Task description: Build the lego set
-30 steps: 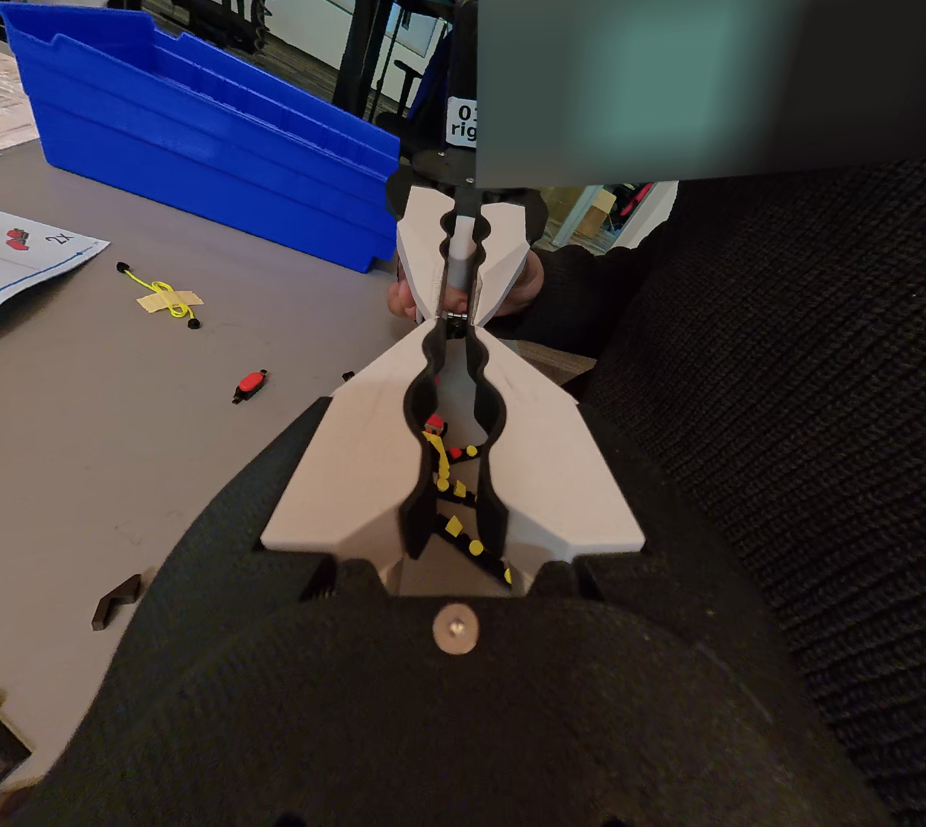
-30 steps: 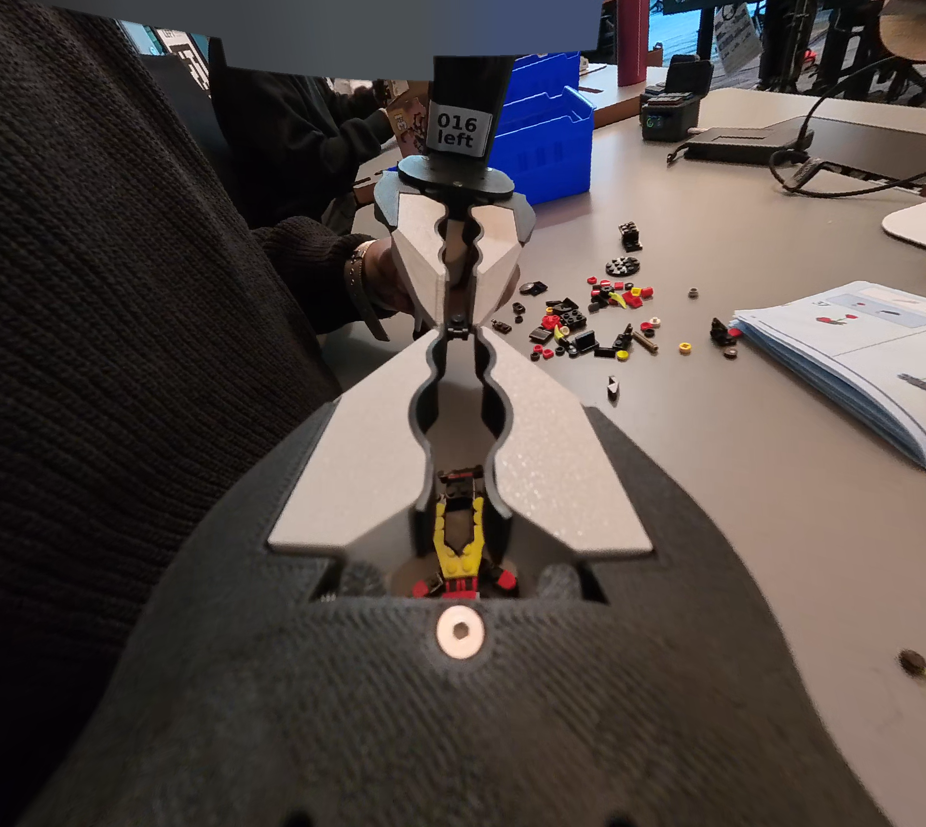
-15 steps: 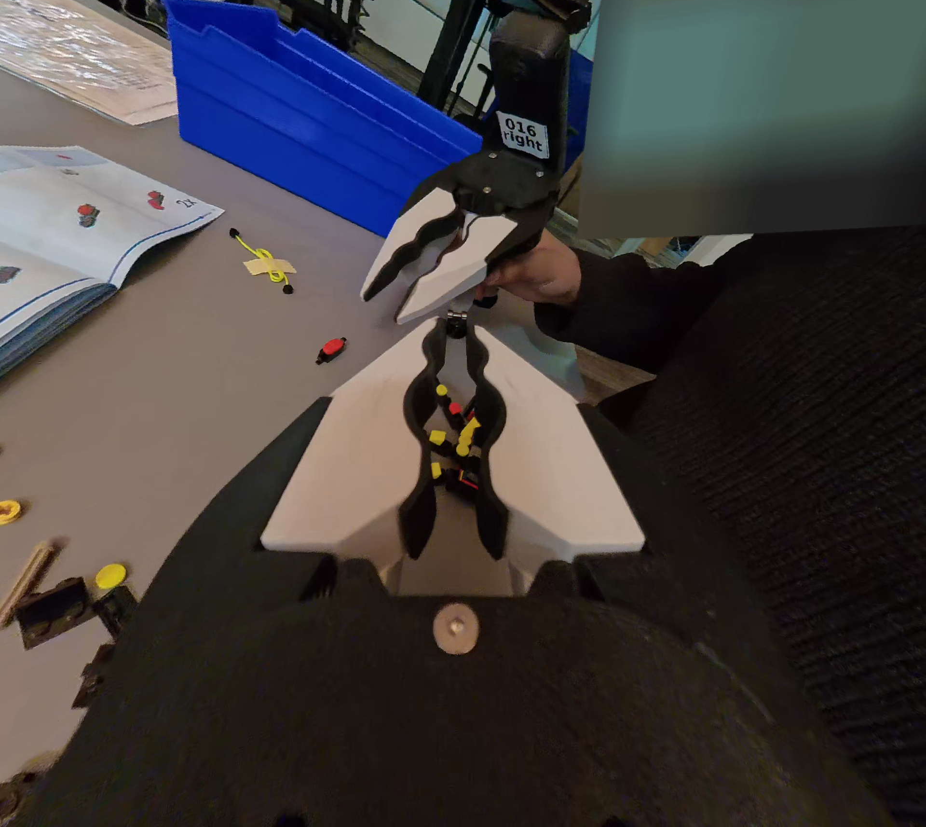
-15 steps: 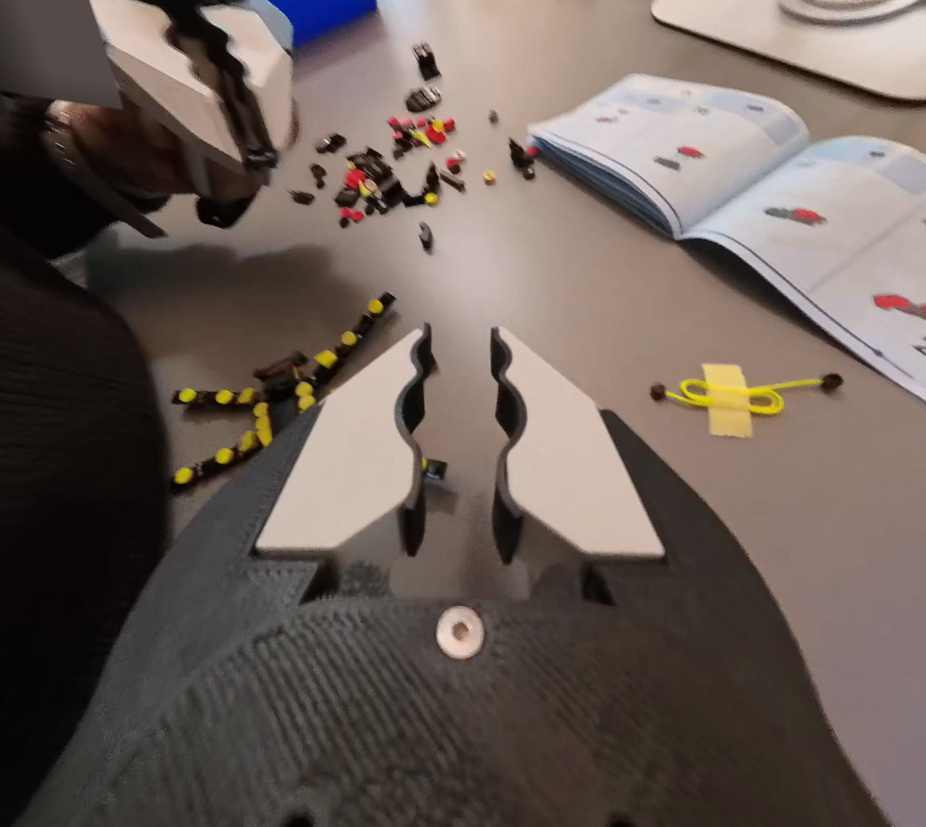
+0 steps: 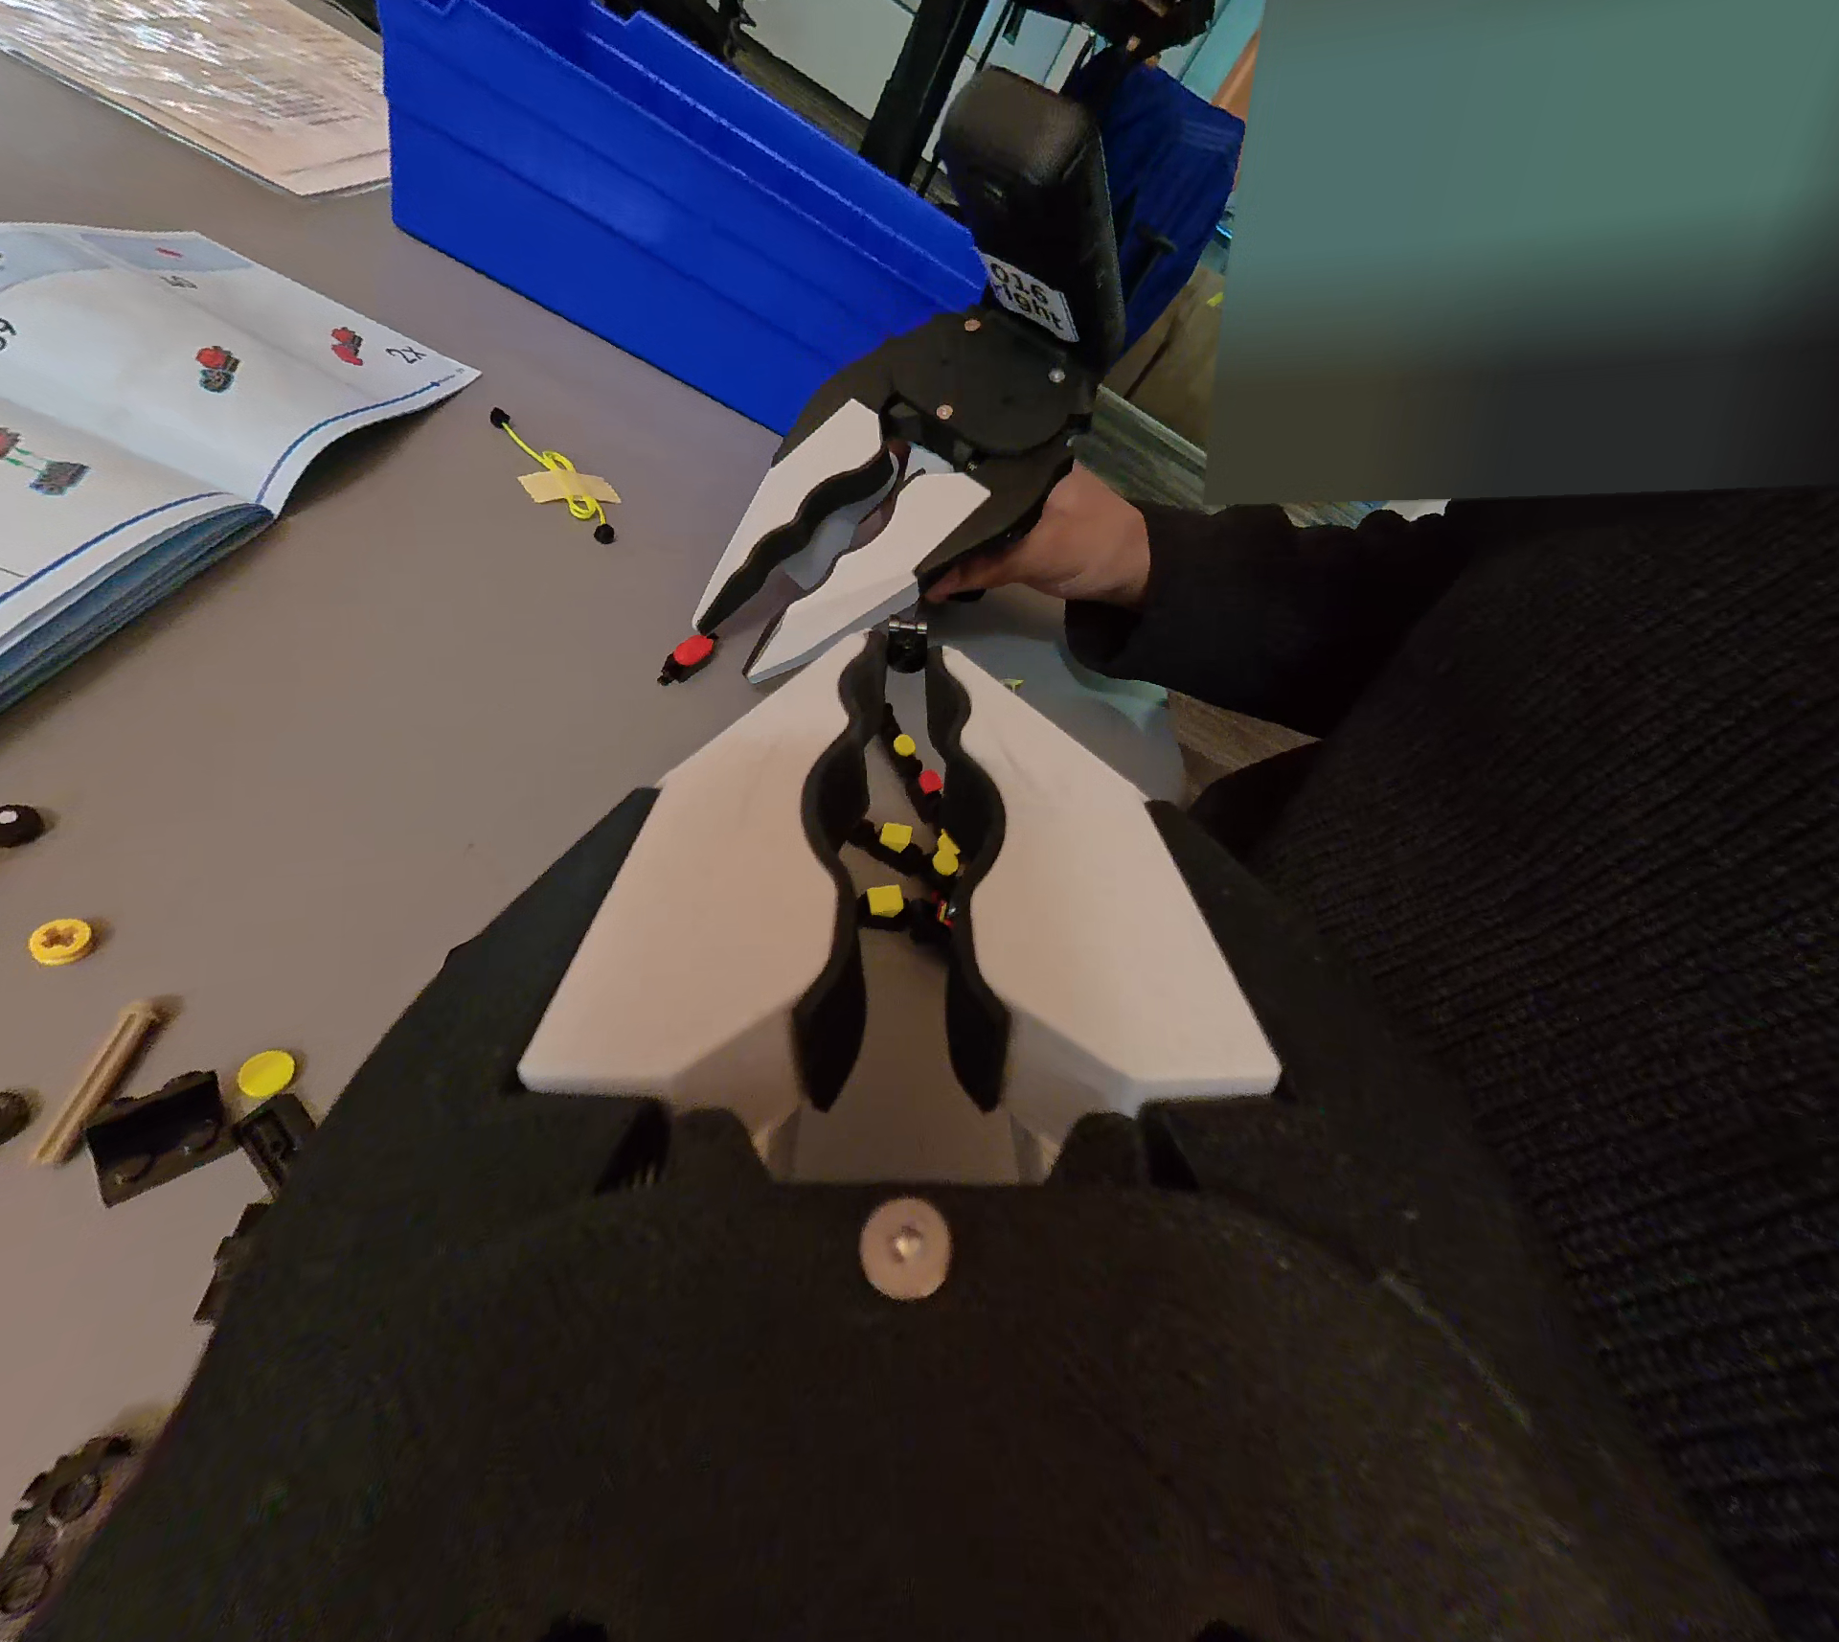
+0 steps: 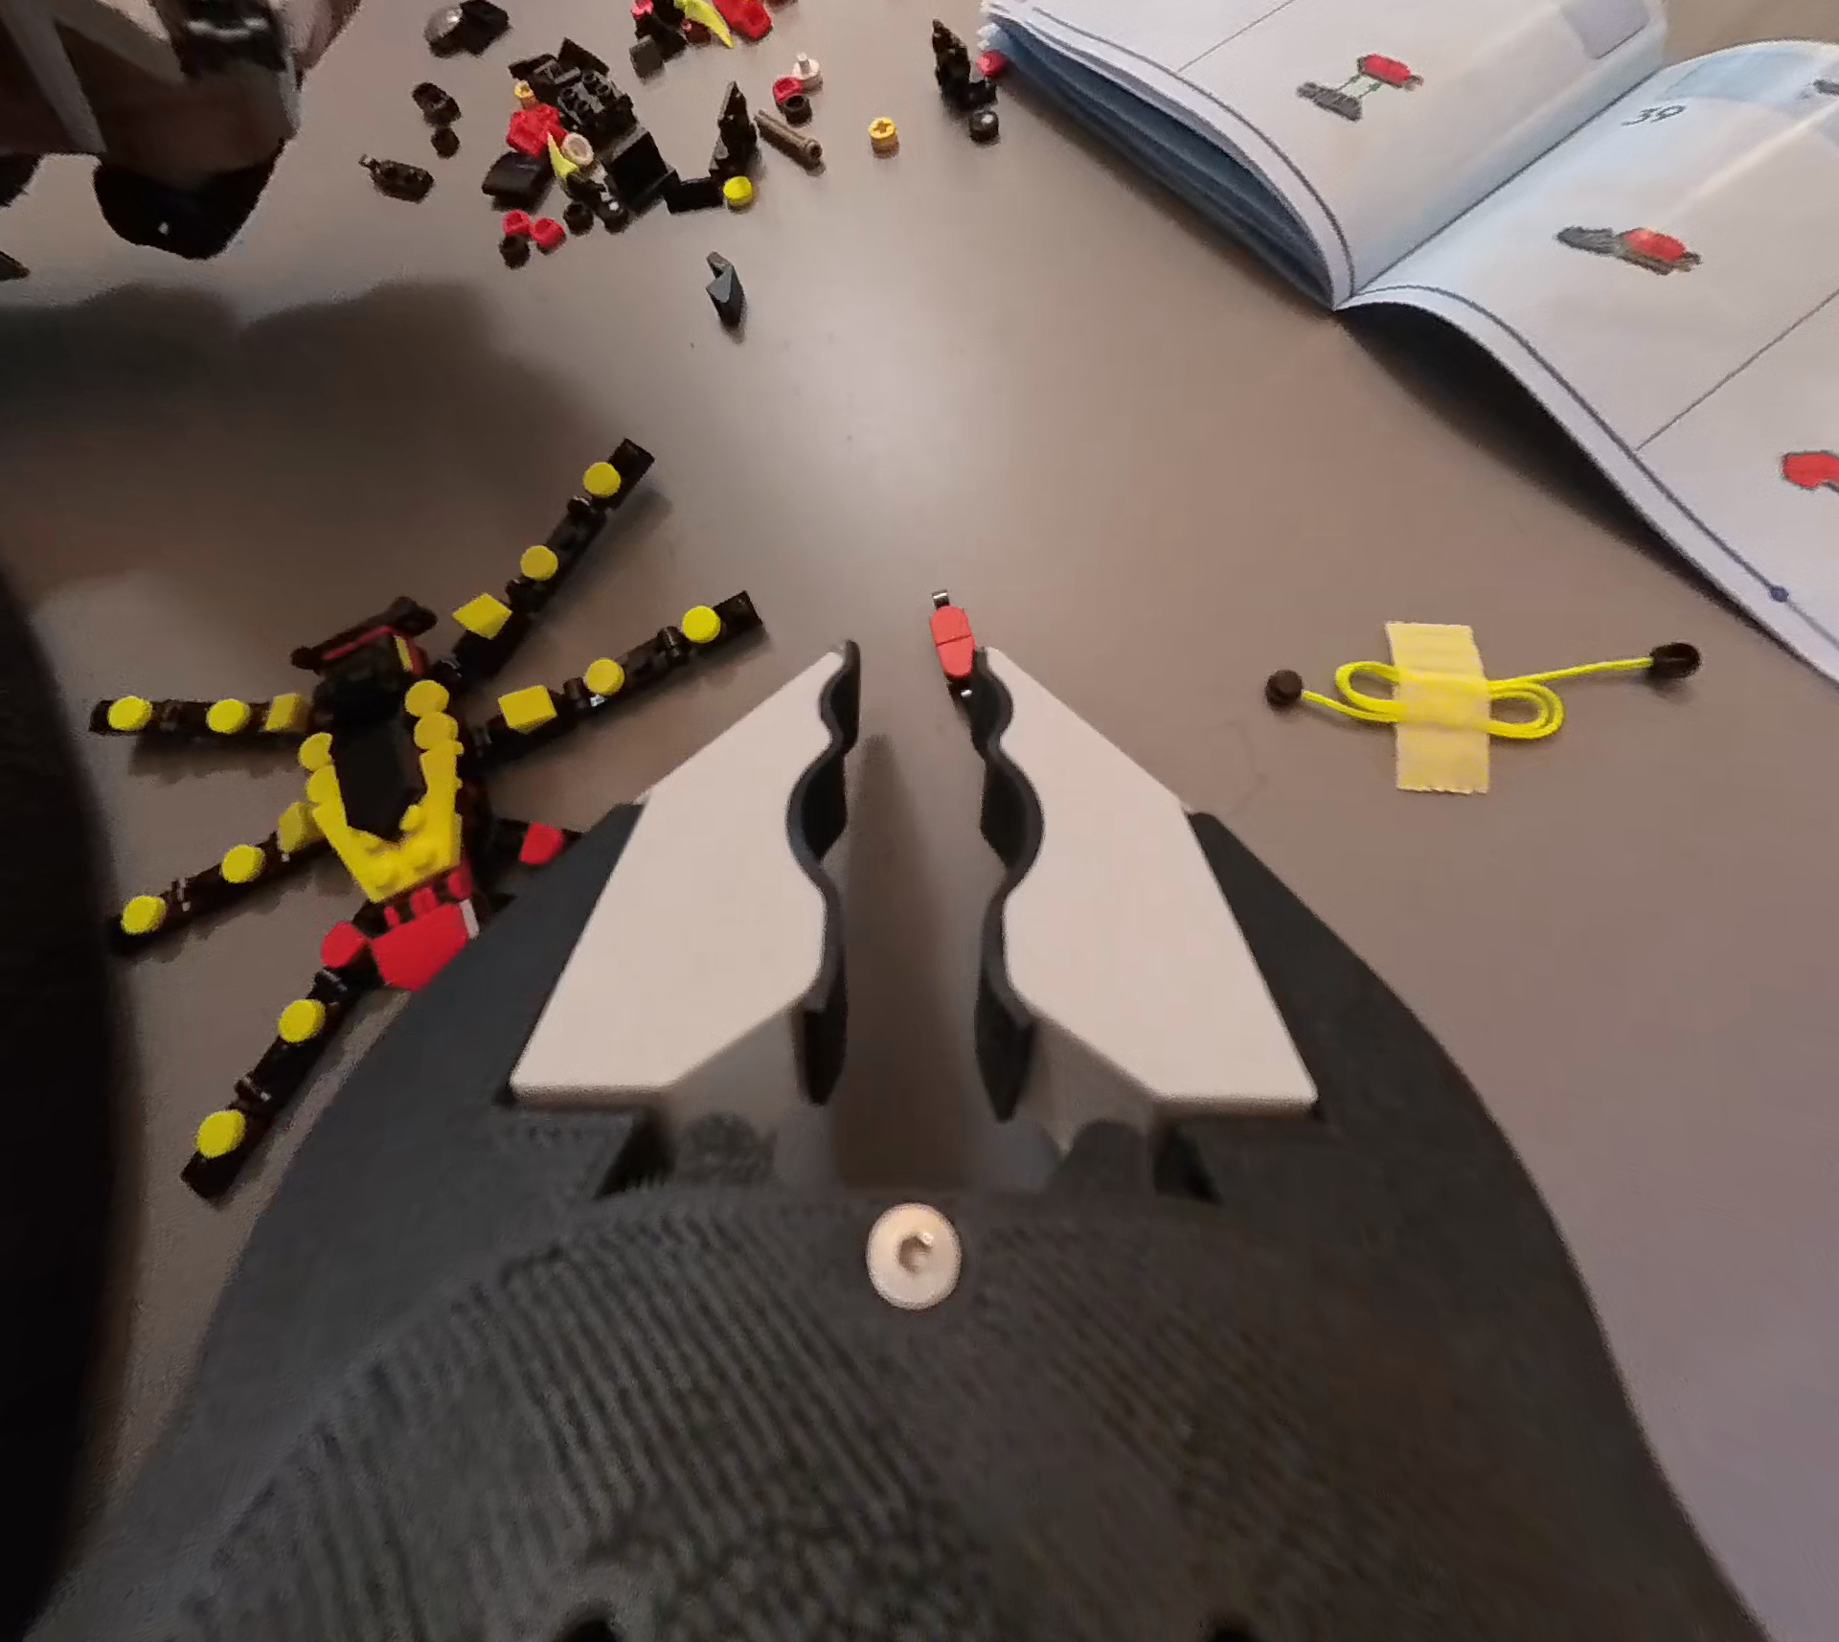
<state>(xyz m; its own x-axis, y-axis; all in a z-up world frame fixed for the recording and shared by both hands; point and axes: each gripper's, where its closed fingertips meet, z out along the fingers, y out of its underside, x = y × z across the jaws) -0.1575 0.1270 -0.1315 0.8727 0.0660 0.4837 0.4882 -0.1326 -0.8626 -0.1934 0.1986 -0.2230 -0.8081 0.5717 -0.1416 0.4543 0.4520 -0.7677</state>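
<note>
The right gripper hangs low over the grey table with its jaws spread and nothing between them. A small red-and-black piece lies on the table at the tip of the finger on the 1 o'clock side, seemingly touching it. The left gripper is pressed nearly together, pinching a small dark metallic-looking piece at its very tips.

The lego spider, black with yellow studs and a red rear, rests flat on the table at 9 o'clock of the right gripper, legs splayed. A scatter of loose black, red and yellow pieces sits at 11 o'clock, well apart. The open instruction booklet lies at 1 to 2 o'clock, and a yellow cord under tape at 3 o'clock. In the left wrist view a blue bin stands at 11 o'clock.
</note>
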